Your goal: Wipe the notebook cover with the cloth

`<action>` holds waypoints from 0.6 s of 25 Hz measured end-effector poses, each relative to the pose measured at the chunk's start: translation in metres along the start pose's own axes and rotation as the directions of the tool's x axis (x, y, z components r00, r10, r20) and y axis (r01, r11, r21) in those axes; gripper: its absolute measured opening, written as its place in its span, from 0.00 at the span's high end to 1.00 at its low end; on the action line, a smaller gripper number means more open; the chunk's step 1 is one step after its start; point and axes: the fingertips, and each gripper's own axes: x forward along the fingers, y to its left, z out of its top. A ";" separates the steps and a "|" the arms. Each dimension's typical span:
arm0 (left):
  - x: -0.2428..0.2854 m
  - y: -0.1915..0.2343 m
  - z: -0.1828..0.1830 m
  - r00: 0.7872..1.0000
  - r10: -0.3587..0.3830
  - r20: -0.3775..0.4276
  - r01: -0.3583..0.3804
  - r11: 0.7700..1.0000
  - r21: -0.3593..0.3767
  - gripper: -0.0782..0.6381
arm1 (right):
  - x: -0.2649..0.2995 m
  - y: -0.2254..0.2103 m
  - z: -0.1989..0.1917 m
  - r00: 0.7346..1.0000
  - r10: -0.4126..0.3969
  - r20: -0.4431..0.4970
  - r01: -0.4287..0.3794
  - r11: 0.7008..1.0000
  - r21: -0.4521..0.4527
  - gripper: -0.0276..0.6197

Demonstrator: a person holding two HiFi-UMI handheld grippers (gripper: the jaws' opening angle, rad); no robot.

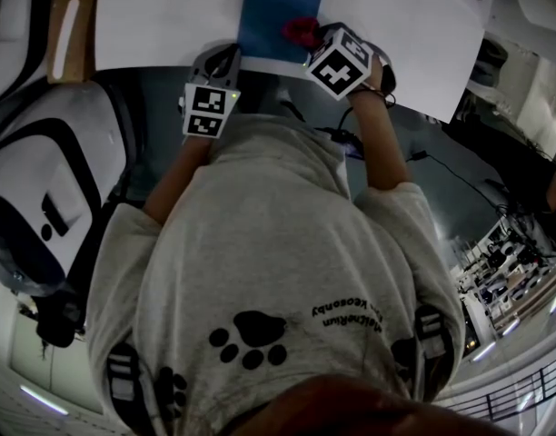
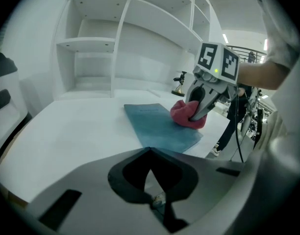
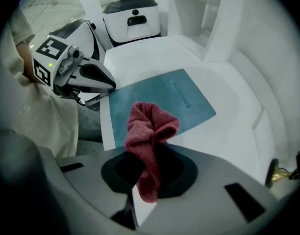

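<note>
A blue notebook (image 1: pixel 273 7) (image 2: pixel 155 126) (image 3: pixel 182 99) lies flat on the white table (image 1: pixel 160 16), close to its near edge. My right gripper (image 1: pixel 312 39) (image 2: pixel 195 115) (image 3: pixel 150 148) is shut on a bunched red cloth (image 1: pixel 301 31) (image 2: pixel 182 114) (image 3: pixel 147 126). The cloth rests on the notebook's near right part. My left gripper (image 1: pixel 228 60) (image 3: pixel 112 86) (image 2: pixel 150 150) hovers at the table's near edge beside the notebook's near left corner, its jaws together with nothing between them.
White shelving (image 2: pixel 115 43) rises behind the table. A small dark figurine (image 2: pixel 179 82) (image 3: pixel 282 173) stands at the far right. A white machine (image 3: pixel 133 16) (image 1: pixel 51 189) sits left of the table, and a wooden board (image 1: pixel 74 25) lies along that side.
</note>
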 end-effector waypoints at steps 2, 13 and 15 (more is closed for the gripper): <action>0.000 0.000 0.000 1.000 0.002 -0.002 -0.002 1.000 0.002 0.87 | 0.000 -0.003 -0.011 1.000 -0.008 -0.021 0.008 1.000 0.014 0.86; 0.002 -0.001 -0.001 1.000 0.007 -0.010 -0.007 1.000 -0.001 0.87 | -0.026 -0.017 -0.059 0.996 -0.057 -0.063 0.065 0.990 0.128 0.86; 0.002 -0.001 -0.004 1.000 0.008 -0.017 -0.008 1.000 -0.001 0.87 | -0.036 -0.014 -0.048 0.998 -0.067 -0.022 0.069 0.990 0.119 0.86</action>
